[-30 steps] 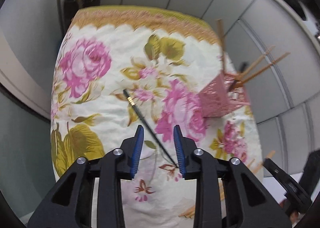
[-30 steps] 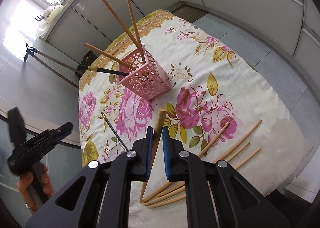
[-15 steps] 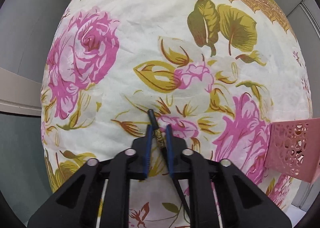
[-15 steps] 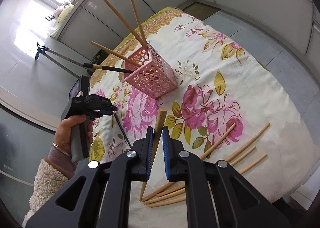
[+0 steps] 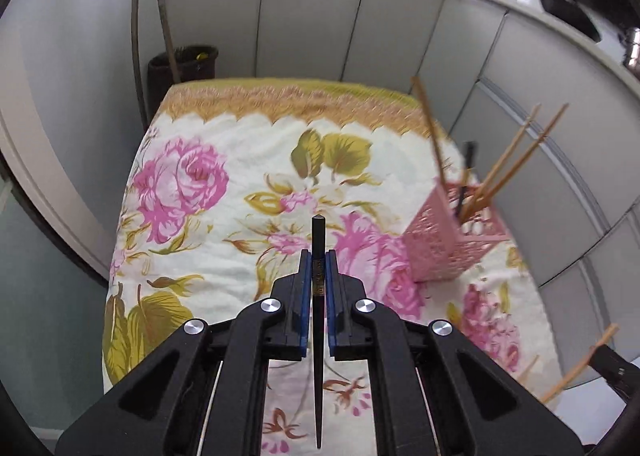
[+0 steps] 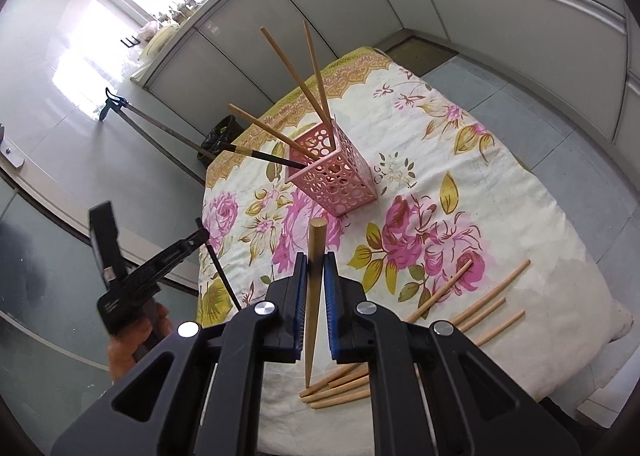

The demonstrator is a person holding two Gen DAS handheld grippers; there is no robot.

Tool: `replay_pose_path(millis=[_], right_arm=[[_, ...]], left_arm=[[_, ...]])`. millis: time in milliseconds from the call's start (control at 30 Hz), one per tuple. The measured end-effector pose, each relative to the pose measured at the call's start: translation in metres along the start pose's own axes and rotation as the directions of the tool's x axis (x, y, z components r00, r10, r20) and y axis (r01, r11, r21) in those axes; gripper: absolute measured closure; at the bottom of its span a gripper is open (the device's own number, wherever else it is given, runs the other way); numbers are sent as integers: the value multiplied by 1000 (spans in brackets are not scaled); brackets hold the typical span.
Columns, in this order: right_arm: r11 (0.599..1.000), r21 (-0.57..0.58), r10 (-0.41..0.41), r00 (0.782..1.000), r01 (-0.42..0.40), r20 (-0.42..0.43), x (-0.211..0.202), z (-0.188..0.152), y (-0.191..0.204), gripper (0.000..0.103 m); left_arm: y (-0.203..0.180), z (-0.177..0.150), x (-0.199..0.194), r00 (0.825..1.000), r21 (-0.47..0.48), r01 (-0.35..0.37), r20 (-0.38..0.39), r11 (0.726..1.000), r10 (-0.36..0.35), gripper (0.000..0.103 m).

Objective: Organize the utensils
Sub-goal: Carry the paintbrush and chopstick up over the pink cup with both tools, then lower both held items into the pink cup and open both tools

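Note:
My left gripper [image 5: 319,256] is shut on a black chopstick [image 5: 318,232] and holds it above the floral cloth, left of the pink perforated holder [image 5: 452,244]. The holder has three wooden chopsticks and one black one standing in it. My right gripper [image 6: 315,259] is shut on a wooden chopstick [image 6: 316,240], held above the cloth in front of the holder [image 6: 336,179]. The left gripper [image 6: 200,236] with its black chopstick [image 6: 222,276] also shows at the left of the right wrist view. Several wooden chopsticks [image 6: 476,312] lie on the cloth at the near right.
The table is covered by a floral cloth [image 5: 240,159] with its far edge near grey cabinets [image 5: 312,15]. A dark bin [image 5: 182,63] stands on the floor beyond the table. The table's left edge drops to the floor.
My left gripper has lifted the black chopstick off the cloth and pulled back, so the holder is in its view again. The right gripper still holds its wooden chopstick, almost unmoved.

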State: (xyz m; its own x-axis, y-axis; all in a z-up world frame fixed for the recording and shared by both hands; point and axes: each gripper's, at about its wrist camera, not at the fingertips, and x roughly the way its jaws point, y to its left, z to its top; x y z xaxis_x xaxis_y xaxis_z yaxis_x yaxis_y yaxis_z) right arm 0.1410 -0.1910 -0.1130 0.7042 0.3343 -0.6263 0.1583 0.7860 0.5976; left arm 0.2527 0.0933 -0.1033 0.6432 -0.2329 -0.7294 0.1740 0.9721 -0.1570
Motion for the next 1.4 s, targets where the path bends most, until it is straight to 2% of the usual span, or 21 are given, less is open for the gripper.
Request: replay_pose_path(millis=[100,200,367,567,767,967,1067,1300,1400], right_arm=[[999,-42,-7,999,9,34,-15,-4,11,94],[997,-80,-15,998,21,66,-30,-6,20,95],[994,-108,-18,993,31,115,-53,0,28,95],[991,-127,-18,986,40,165,-79,14,33,95],[993,-114,-9,978,34,209,-100,35,28,95],[994,-98,-17,968,42,250,-108,56,17,95],[994,-94,-22,967,47,256,-105,67,12,95],[996,-84,-18,964,42,263,-89,87,2,95],[997,-71,-14,964,34,265,-80,96,-1,95]], left_arm=[[-27,5,-36,994,23,47,95,999,-49,97],[-47,8,-59,983,53,91,154,994,-98,97],[-69,16,-94,961,104,145,221,984,-165,97],[-94,38,-108,940,140,189,261,972,-220,97],[-122,74,-93,921,139,212,302,967,-245,97],[-147,107,-54,912,106,183,353,977,-210,97],[-154,116,-31,911,90,146,376,985,-169,97],[-154,115,31,931,41,85,353,996,-94,97],[-149,107,54,941,38,87,324,996,-94,97]])
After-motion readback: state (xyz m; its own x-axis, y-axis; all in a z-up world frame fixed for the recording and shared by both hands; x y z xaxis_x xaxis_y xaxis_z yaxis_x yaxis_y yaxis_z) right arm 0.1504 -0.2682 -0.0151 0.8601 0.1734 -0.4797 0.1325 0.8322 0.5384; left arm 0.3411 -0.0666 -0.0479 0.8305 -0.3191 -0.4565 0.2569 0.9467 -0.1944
